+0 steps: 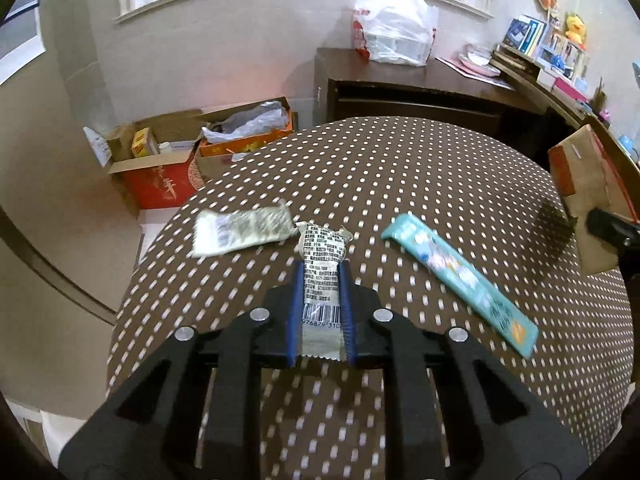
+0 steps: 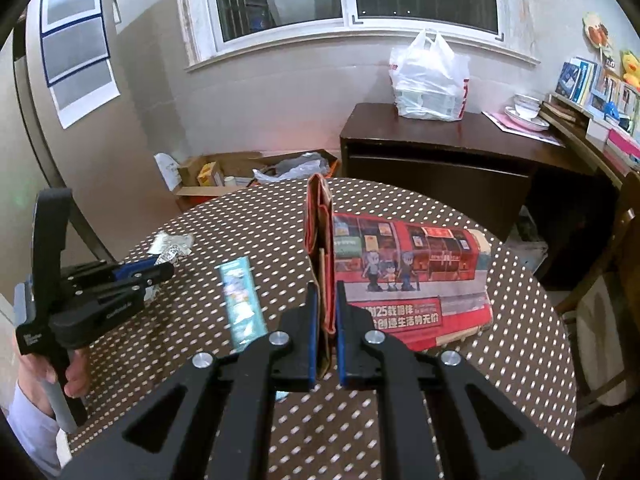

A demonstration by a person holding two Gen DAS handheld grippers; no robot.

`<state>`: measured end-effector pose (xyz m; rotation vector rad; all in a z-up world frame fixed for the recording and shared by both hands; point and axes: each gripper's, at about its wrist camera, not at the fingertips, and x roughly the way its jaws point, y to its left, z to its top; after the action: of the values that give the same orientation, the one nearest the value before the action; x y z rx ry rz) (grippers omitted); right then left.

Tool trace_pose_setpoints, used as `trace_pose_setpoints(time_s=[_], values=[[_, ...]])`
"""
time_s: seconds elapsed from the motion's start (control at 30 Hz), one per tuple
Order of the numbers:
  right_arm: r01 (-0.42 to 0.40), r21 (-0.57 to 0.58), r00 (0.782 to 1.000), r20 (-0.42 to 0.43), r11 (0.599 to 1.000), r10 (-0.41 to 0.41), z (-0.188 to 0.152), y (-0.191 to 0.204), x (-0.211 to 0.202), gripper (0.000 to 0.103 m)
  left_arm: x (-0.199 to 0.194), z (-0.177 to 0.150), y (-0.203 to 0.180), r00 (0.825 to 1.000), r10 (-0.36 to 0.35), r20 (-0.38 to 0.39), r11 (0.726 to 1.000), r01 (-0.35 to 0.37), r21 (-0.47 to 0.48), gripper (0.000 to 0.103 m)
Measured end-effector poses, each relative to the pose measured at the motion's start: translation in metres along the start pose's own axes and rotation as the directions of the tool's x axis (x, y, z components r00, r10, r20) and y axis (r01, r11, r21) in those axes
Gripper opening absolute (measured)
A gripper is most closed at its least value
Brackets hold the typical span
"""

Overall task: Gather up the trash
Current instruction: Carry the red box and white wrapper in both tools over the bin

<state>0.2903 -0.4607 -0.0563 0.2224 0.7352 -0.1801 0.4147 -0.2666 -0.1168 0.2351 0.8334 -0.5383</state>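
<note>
My left gripper [image 1: 322,270] is shut on a white printed wrapper [image 1: 322,256] just above the dotted table [image 1: 400,168]. A second crumpled white wrapper [image 1: 240,230] lies to its left, and a long teal wrapper [image 1: 460,276] lies to its right. My right gripper [image 2: 327,290] is shut on the edge of a red and brown paper bag [image 2: 408,276] that lies on its side on the table [image 2: 520,340]. The left gripper [image 2: 160,272] shows at the left of the right wrist view, near the teal wrapper [image 2: 242,304]. The bag [image 1: 588,196] shows at the right edge of the left wrist view.
Cardboard boxes [image 1: 160,160] with clutter stand on the floor beyond the table. A dark wooden desk [image 2: 440,152] holds a white plastic bag [image 2: 430,84] and plates. Shelves with books [image 2: 592,84] are at the right. A chair [image 2: 612,280] stands by the table's right side.
</note>
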Motion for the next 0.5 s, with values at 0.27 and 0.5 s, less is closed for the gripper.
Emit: trace_pose_setpoints(time_s=[0.27, 0.5], values=[[-0.077, -0.016, 0.997, 0.018, 0.997, 0.077, -0.02, 0.043, -0.033, 0.008, -0.071, -0.038, 0.026, 0.994, 0.078, 0.074, 0.994, -0.072, -0.077, 0.017], [-0.165, -0.086, 0.986, 0.011, 0.983, 0.166, -0.038, 0.104, -0.056, 0.008, -0.131, -0.082, 0.062, 0.973, 0.179, 0.143, 0.973, -0.154, -0.17, 0.017]])
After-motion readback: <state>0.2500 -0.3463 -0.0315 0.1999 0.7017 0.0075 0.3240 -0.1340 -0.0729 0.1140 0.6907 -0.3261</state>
